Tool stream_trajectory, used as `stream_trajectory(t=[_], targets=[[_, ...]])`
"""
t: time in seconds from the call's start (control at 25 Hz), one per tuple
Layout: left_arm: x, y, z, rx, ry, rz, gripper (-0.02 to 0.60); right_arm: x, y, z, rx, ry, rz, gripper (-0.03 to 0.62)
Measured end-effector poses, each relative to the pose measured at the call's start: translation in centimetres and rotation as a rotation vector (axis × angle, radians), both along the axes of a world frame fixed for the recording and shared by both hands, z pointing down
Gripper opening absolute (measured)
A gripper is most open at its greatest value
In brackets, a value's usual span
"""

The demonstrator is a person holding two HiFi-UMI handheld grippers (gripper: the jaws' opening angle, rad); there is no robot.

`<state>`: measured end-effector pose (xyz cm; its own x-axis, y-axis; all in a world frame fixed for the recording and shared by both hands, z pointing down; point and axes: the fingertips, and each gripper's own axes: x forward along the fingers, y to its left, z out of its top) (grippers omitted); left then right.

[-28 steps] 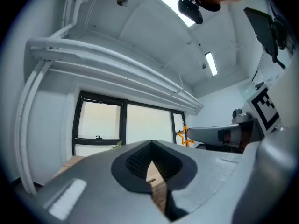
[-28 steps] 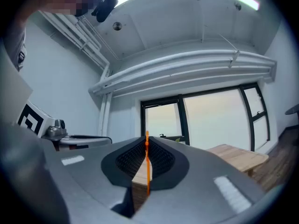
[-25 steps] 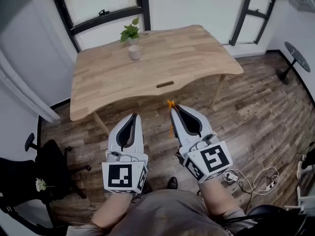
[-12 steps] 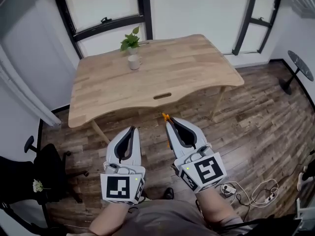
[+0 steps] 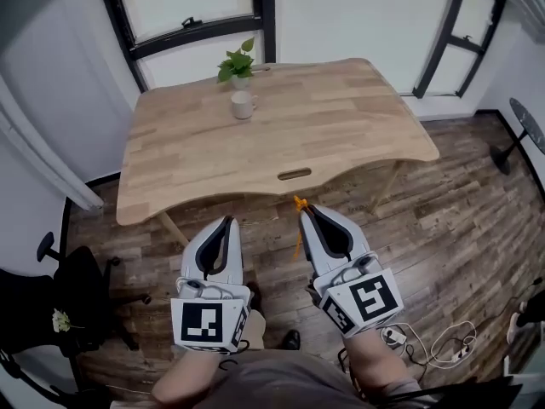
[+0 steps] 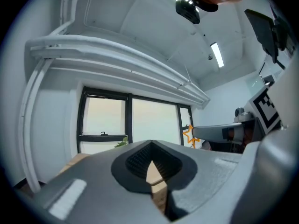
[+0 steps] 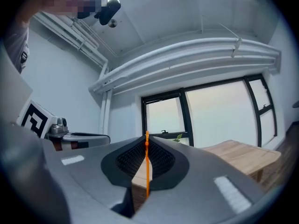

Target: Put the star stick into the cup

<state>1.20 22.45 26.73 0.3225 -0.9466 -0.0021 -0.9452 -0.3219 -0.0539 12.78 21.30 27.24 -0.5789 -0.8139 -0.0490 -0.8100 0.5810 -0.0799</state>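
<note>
Fingers (image 7: 125, 160) on star stick (image 7: 147, 171), table (image 5: 341, 113) ahead

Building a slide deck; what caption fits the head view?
Right gripper grips the orange star stick, left gripper shut, both short of the table bearing the cup.

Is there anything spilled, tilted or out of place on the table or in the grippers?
Nothing stands out. The cup stands upright on the table near the plant, and the right gripper is shut on the star stick.
</note>
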Motion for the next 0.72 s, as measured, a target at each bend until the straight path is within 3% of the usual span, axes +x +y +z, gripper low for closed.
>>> stream_trajectory(t=[0.36, 0.72], targets=[[-6.2, -11.7, 0.1, 0.018, 0.046, 0.036, 0.0, -6.3, -11.5, -0.5, 0.022, 0.026, 0.019, 0.04], [-9.0, -18.5, 0.7, 0.017, 0.085, 0.112, 0.0, -10.3, -17.9, -2.1, 0.059, 0.056, 0.057, 0.04]])
